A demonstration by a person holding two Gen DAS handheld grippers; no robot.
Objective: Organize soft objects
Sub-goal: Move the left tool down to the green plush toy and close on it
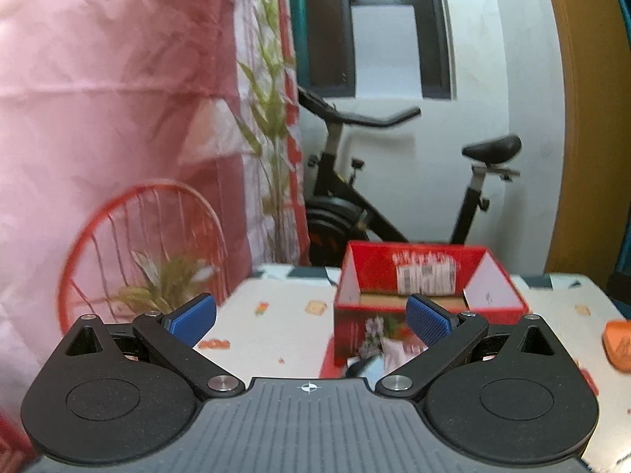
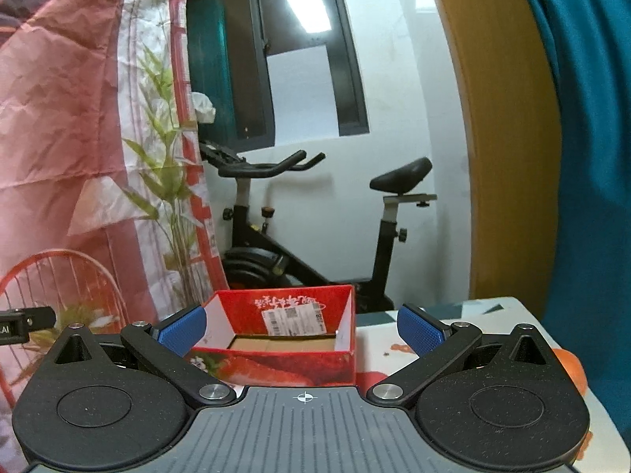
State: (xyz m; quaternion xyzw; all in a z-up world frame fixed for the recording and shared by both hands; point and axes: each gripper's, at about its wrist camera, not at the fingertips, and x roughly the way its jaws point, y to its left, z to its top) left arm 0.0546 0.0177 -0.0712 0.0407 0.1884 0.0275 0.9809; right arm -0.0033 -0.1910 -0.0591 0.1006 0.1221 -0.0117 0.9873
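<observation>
A red open cardboard box [image 1: 430, 276] with a shipping label inside stands on the table [image 1: 276, 327]; it also shows in the right wrist view [image 2: 284, 335]. My left gripper [image 1: 311, 321] is open and empty, held above the table just before the box. An orange soft object [image 1: 617, 345] lies at the table's right edge. My right gripper [image 2: 301, 329] is open and empty, straddling the view of the box. An orange soft object [image 2: 572, 368] lies to its right, partly hidden behind the gripper.
A red wire chair [image 1: 146, 252] stands left of the table. A pink curtain [image 1: 98, 98] hangs at the left. An exercise bike [image 1: 394, 181] stands behind the table. A teal curtain [image 2: 583, 138] hangs at the right. A small dark object [image 1: 361, 366] lies before the box.
</observation>
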